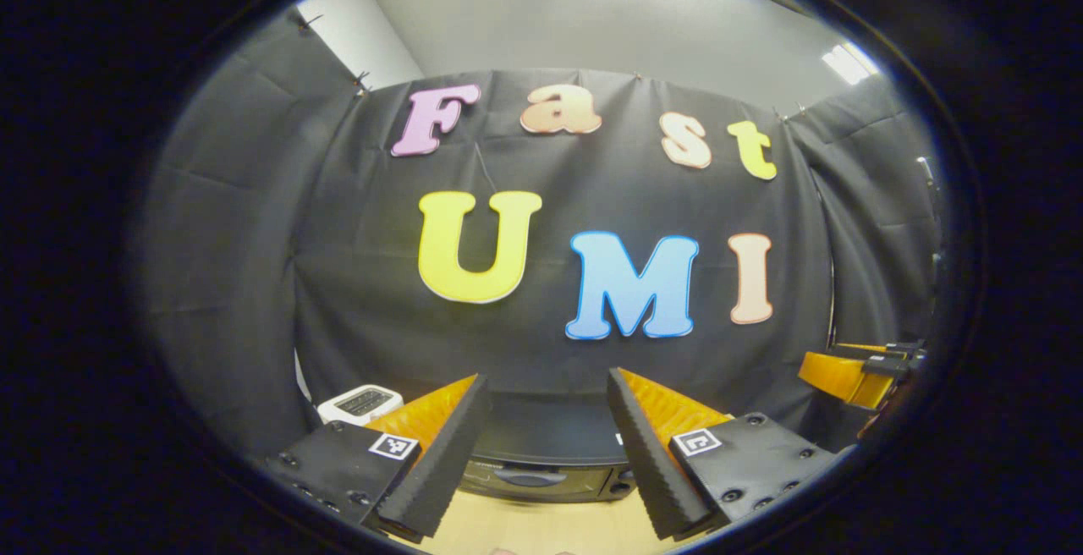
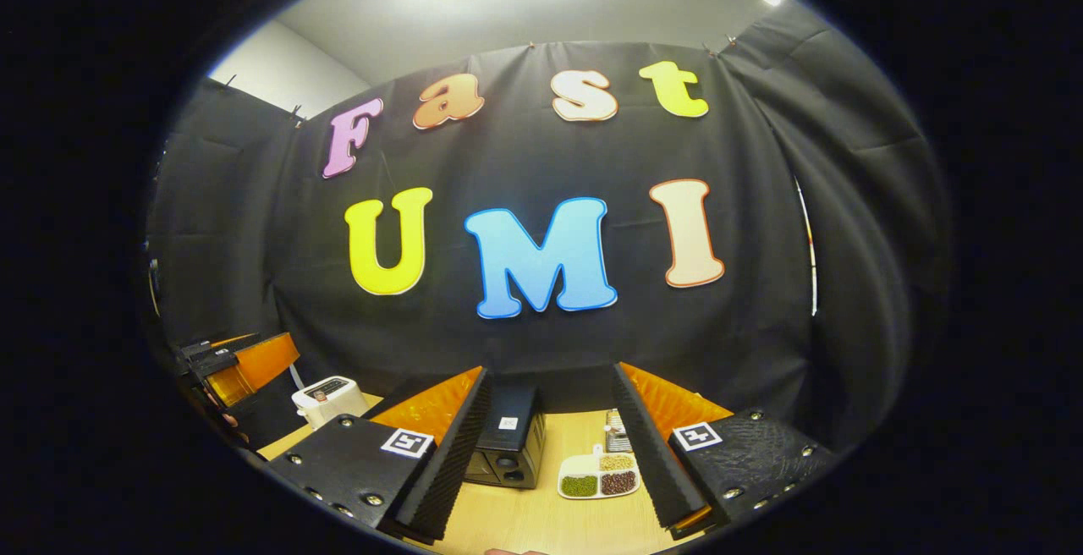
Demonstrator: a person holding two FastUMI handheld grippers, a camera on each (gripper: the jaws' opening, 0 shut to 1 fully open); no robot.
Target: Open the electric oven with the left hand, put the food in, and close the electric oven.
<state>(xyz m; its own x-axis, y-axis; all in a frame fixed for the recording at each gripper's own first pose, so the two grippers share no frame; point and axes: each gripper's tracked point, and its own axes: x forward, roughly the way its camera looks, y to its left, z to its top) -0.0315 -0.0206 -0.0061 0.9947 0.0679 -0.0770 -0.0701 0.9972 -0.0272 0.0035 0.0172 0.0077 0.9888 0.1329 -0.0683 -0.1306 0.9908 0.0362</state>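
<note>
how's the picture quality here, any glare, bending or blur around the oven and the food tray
Left gripper view: ceiling lights blow out at the top, fisheye bends the cloth wall, and the electric oven sits low, dim but readable. Right gripper view: a ceiling glare patch up top; the oven and the divided food tray are small yet fairly sharp.

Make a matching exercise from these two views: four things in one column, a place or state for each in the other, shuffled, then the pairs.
Things:
1. electric oven
2. divided dish of beans
3. white toaster
4. left gripper

Places or states:
A. fingers spread apart, nothing between them
B. at the table's far left, near the cloth wall
C. door closed
D. on the table right of the oven

Pairs: 1-C, 2-D, 3-B, 4-A
</note>
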